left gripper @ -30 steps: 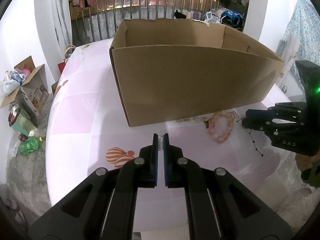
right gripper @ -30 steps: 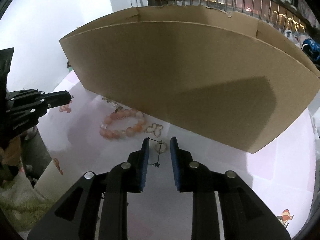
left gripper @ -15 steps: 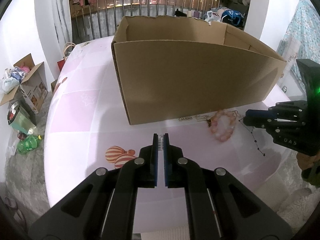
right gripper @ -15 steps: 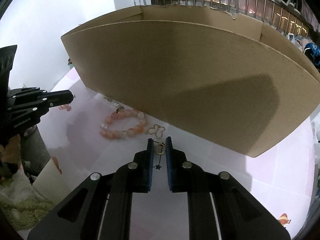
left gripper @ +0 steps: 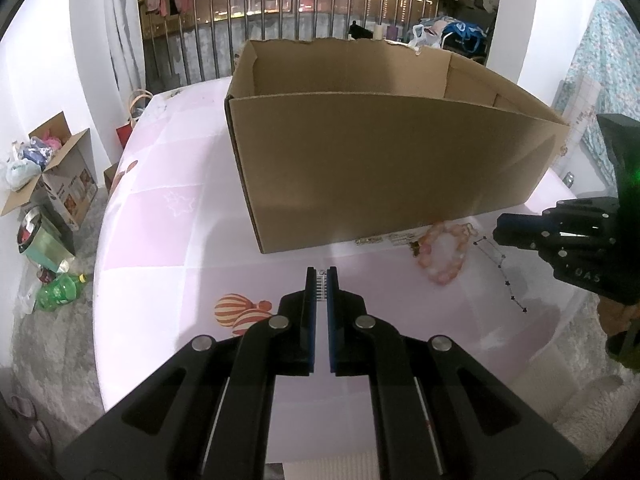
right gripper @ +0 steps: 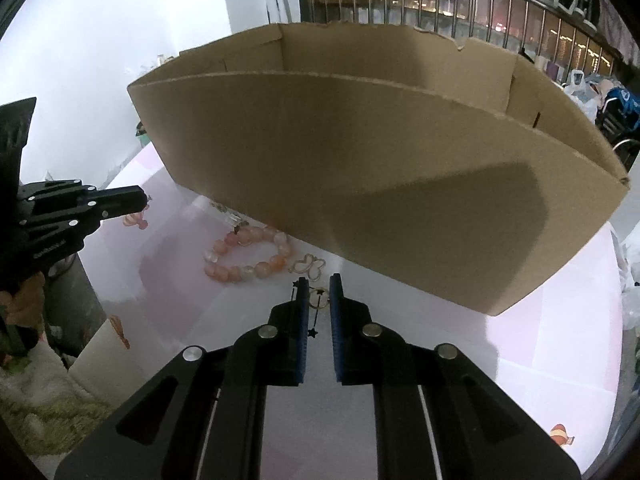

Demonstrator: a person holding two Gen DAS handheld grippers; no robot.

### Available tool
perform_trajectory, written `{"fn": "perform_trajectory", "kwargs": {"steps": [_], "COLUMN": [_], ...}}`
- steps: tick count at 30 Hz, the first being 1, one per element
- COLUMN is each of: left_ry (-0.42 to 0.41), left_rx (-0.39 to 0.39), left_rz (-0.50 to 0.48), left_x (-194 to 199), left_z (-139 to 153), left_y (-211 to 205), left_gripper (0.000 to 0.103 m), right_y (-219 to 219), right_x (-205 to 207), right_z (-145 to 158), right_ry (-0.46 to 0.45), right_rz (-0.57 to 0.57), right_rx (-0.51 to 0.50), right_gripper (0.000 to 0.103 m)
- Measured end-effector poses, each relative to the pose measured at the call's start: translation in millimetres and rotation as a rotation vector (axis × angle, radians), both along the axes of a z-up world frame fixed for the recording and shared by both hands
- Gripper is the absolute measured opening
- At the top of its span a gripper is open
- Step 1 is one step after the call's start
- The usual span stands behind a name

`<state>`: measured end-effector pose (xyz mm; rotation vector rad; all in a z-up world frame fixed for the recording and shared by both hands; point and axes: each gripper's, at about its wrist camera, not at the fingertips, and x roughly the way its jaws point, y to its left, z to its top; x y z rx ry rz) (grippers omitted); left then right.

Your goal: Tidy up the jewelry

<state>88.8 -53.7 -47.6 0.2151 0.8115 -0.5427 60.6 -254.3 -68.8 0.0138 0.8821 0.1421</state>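
A thin dark chain with small stars (right gripper: 314, 332) and a gold ring (right gripper: 319, 294) lies on the pink table. My right gripper (right gripper: 319, 286) is shut on that ring; it also shows at the right edge (left gripper: 498, 232) over the chain (left gripper: 508, 280). Just left of it lie a pink bead bracelet (right gripper: 248, 258) (left gripper: 442, 256) and a gold butterfly charm (right gripper: 308, 266). My left gripper (left gripper: 321, 276) is shut on a small white studded strip, and it enters at the left (right gripper: 142, 200). A big open cardboard box (left gripper: 380, 160) (right gripper: 360, 180) stands right behind the jewelry.
Small metal clips (left gripper: 384, 238) lie along the box's front wall. The tablecloth (left gripper: 168, 216) is pink-checked with a balloon print (left gripper: 240, 312). On the floor to the left are an open carton (left gripper: 52, 176) and a green bottle (left gripper: 60, 290). A railing runs behind.
The right gripper's jaws have narrowed from a wider gap until they hold the gold ring. The left gripper has kept still with its strip.
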Motion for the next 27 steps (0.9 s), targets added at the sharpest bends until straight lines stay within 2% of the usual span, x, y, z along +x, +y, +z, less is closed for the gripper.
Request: {"fn": "perform_trajectory", "kwargs": {"steps": [3, 7, 13, 17, 20, 27], "left_ry": [-0.012, -0.057, -0.167, -0.203, -0.193, -0.059], "left_rx": [-0.002, -0.023, -0.105, -0.166, -0.159, -0.098], "left_rz": [0.001, -0.011, -0.067, -0.119, -0.149, -0.177], "left_x": [-3.3, -13.1, -23.0, -7.2, 9.2, 64.3], "left_z": [5.4, 28.9, 84.8, 112.7, 115.0, 83.8], "left_y": [1.3, 3.8, -1.0, -20.6, -43.5, -101.6], "left_gripper": [0.004, 0.004, 0.004, 0.004, 0.004, 0.004], "right_y": [0.6, 3.9, 2.8, -1.5, -12.0, -57.2], "right_x": [-5.3, -14.8, -25.6, -3.8, 17.6, 76.3], "right_z": [5.1, 25.4, 91.6, 118.0, 120.5, 93.8], "right_ry": [-0.016, -0.064, -0.241, -0.306, -0.289, -0.106], "right_rz": [-0.004, -0.005, 0.009, 0.012, 0.001, -0.072], "right_rx": [0.000, -0.004, -0.004, 0.019, 0.026, 0.215], "right_gripper": [0.010, 0.010, 0.010, 0.010, 0.011, 0.011]}}
